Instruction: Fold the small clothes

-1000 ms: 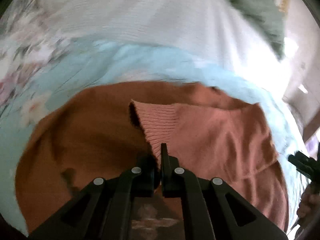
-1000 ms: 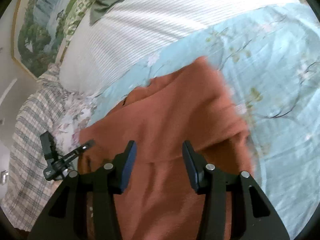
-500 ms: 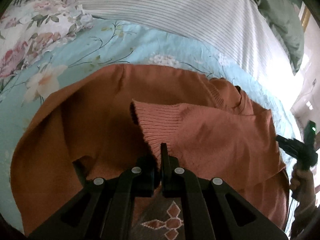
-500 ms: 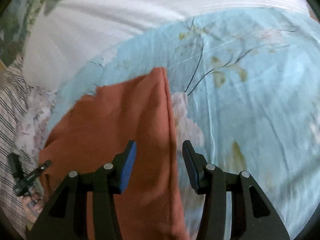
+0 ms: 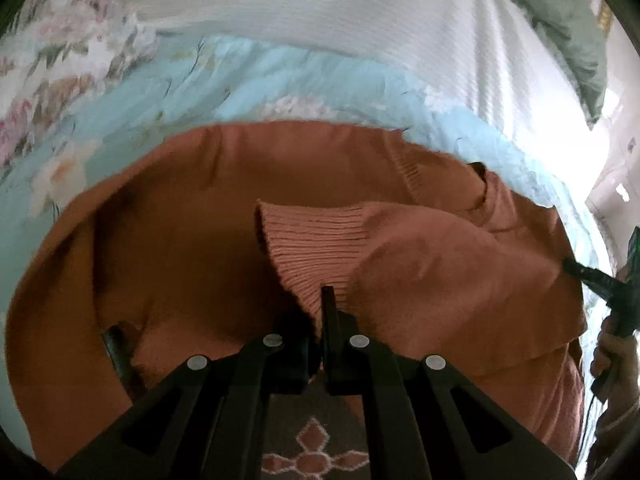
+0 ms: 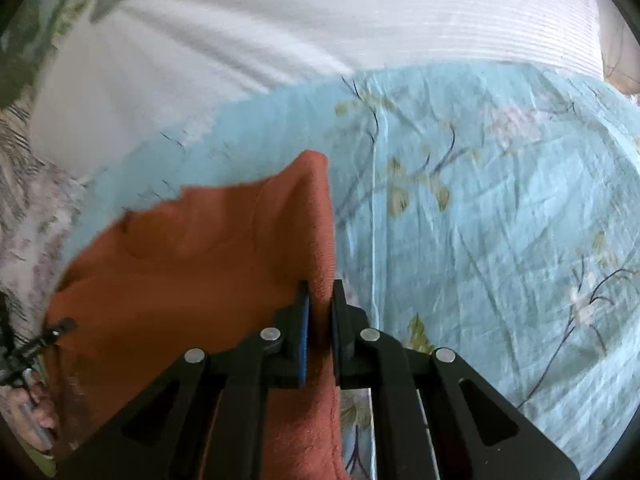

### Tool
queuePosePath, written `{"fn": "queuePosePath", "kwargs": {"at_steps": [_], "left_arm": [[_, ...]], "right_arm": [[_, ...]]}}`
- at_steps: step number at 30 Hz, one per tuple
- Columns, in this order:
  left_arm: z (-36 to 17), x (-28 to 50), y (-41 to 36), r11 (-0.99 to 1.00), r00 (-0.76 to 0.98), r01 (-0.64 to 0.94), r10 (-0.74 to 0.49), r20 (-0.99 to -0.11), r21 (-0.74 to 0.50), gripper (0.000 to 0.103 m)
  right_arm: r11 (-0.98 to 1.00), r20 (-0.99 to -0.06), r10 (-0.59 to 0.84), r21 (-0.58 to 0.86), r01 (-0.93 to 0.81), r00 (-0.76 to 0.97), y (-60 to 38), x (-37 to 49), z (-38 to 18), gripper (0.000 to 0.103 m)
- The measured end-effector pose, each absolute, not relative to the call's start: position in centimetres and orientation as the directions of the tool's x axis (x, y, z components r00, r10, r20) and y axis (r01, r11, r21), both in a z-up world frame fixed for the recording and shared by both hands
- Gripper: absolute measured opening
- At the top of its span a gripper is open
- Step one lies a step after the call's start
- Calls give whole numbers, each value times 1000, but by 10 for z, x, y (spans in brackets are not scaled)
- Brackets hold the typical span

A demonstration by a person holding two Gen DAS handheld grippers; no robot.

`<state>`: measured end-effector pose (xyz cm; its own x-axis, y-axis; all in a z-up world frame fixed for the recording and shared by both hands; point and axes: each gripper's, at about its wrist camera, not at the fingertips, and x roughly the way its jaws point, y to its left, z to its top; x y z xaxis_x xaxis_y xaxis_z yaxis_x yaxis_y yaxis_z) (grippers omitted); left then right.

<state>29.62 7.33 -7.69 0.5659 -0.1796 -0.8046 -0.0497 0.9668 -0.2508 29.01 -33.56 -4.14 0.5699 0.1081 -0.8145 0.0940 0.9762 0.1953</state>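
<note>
Sweater [image 5: 192,248], rust-orange, lies on the pale blue floral bedsheet [image 5: 280,68]; from my left wrist I see my left gripper [image 5: 320,316] angled down, pinching its ribbed cuff [image 5: 316,240]. From the right wrist, my right gripper [image 6: 318,308], tilted down, has just been closing and clamps the sweater's edge.

- We are in a home bedroom, working on a made-up bed.
- We see a light blue bedsheet [image 6: 500,220] printed with branches and blossoms spread across it.
- Behind it lies a white ribbed blanket [image 5: 360,20], with a rose-patterned floral pillow [image 5: 52,60] to one side.
- A green cloth [image 5: 568,32] is bunched at the far edge.
- A rust-orange knitted sweater [image 5: 192,240] lies on the sheet.
</note>
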Motion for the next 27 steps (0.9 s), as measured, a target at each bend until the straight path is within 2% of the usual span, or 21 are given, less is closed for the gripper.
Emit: {"fn": "queuePosePath", "kwargs": {"at_steps": [1,3,5,8,10,11,15,24,27], "left_arm": [[-79,295,78,963,557,-56,-189,-809,-264,6],[-77,288,86,960,557,-65,-190,-808,-271,11],[-71,276,97,962,571,-87,-163,-804,-257,14],[-60,251,116,963,595,-128,-116,-795,-237,21],[-51,226,129,960,613,-146,-102,-784,-238,31],[-47,215,135,959,620,-154,-94,-779,-238,37],[-39,164,159,950,632,-195,-67,-772,-242,52],[-54,70,206,934,583,-296,12,-812,-199,60],[-70,49,219,918,551,-321,-18,-834,-232,62]], "right_arm": [[976,-828,97,188,110,552,-336,292,-44,16],[968,-829,83,200,154,554,-341,286,-41,17],[952,-798,117,259,162,592,-344,272,-29,18],[944,-751,158,306,126,642,-335,244,-7,26],[935,-726,219,348,73,652,-322,223,3,45],[931,-720,240,360,54,651,-315,214,6,49],[906,-709,345,423,-21,615,-281,182,3,49],[879,-731,463,450,-155,501,-214,138,-13,49],[871,-734,480,463,-164,481,-203,128,-17,49]]}}
